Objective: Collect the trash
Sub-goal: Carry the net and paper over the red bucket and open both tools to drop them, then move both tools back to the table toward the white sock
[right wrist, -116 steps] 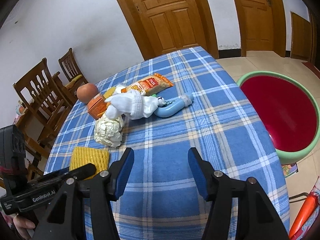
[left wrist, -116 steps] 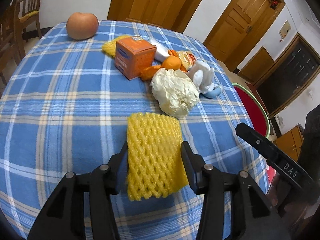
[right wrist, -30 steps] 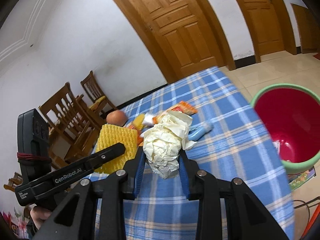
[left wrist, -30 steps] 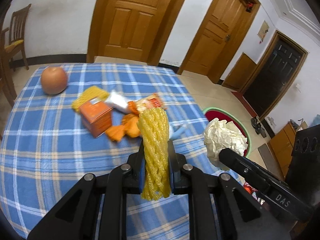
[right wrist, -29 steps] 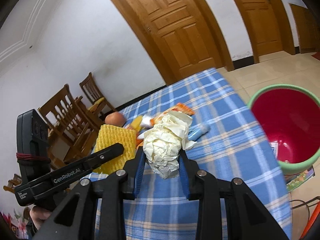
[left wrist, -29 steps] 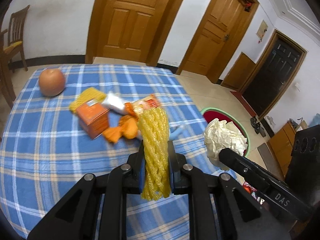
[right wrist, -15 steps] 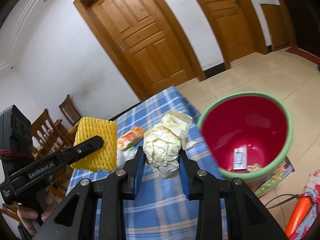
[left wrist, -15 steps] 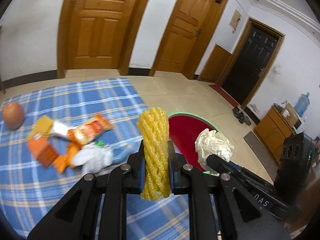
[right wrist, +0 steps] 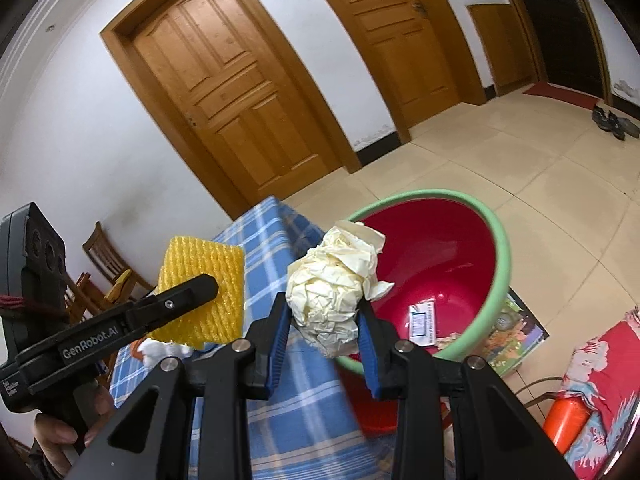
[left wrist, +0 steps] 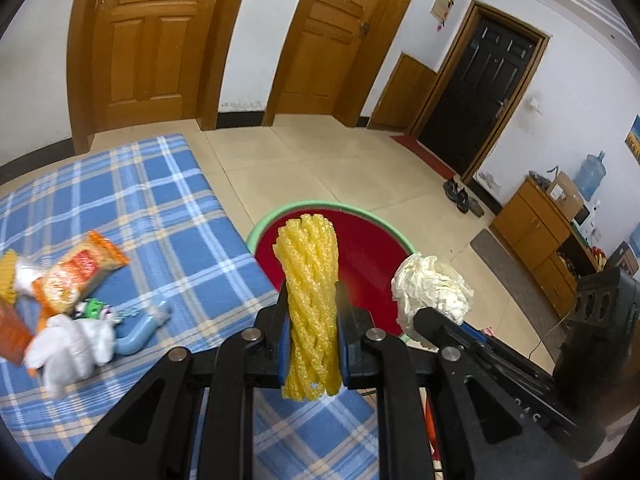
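Foam fruit net (left wrist: 310, 300): showing yellow mesh. Crumpled paper ball (right wrist: 332, 292): showing cream. Basin (right wrist: 496, 236): showing red inside, green rim. Tablecloth (left wrist: 132, 200): showing blue-and-white plaid. Doors (right wrist: 236, 80): showing orange-brown wood.

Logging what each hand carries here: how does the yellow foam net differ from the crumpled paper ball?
The yellow foam net is bright, ribbed mesh squeezed narrow; the crumpled paper ball is cream, creased and rounded. The net sits in the left hand-held gripper, the ball in the right hand-held gripper. Both are clamped, near the red bin.
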Demonstrator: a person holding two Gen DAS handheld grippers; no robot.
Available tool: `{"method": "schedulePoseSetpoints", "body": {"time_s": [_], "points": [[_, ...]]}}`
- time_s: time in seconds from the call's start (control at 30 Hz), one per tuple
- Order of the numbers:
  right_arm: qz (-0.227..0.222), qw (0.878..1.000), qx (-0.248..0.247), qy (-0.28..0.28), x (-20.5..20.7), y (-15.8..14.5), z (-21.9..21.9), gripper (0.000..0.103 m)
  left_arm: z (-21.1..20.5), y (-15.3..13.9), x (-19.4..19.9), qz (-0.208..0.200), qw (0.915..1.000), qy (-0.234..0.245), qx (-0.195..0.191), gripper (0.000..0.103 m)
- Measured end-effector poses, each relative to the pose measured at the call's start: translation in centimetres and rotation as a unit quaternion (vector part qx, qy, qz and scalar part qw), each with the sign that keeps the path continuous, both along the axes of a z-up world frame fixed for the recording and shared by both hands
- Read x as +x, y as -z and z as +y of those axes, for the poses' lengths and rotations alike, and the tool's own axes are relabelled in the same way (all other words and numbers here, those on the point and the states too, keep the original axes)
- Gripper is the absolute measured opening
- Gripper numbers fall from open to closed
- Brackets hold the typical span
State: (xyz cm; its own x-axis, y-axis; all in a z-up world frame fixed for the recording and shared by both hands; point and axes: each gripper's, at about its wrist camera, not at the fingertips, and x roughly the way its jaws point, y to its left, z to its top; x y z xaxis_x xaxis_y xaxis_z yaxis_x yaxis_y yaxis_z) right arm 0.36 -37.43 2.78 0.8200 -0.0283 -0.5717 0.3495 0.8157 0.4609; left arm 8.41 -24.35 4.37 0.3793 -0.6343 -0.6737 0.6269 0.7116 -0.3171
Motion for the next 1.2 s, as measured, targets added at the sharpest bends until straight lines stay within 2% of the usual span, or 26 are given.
{"method": "schedulePoseSetpoints", "body": {"time_s": [0.27, 0.6, 0.63, 0.77, 0.93, 1.2], "points": [[0.021, 0.999, 0.013, 0.025, 0.0, 1.7, -2.6, 0.035, -3.5, 2.1, 0.7, 0.013, 0.9994, 0.023, 0.02, 0.017], [0.046, 0.998, 0.027, 0.042, 0.7, 3.6, -4.3, 0.037, -6.0, 4.5, 1.6, 0.032, 0.9981, 0.031, 0.043, 0.018], [0.048, 0.998, 0.028, 0.043, 0.8, 3.7, -4.4, 0.04, -6.1, 4.6, 1.7, 0.03, 0.9982, 0.027, 0.046, 0.019], [0.05, 0.997, 0.03, 0.049, 0.8, 3.9, -4.8, 0.042, -6.1, 5.0, 1.8, 0.03, 0.998, 0.012, 0.055, 0.043], [0.048, 0.997, 0.029, 0.051, 0.9, 3.8, -4.8, 0.047, -5.7, 5.2, 2.4, 0.035, 0.9979, -0.001, 0.055, 0.047], [0.043, 0.997, 0.029, 0.053, 0.7, 3.4, -4.6, 0.048, -4.0, 4.6, 2.3, 0.034, 0.998, -0.019, 0.049, 0.048]]}}
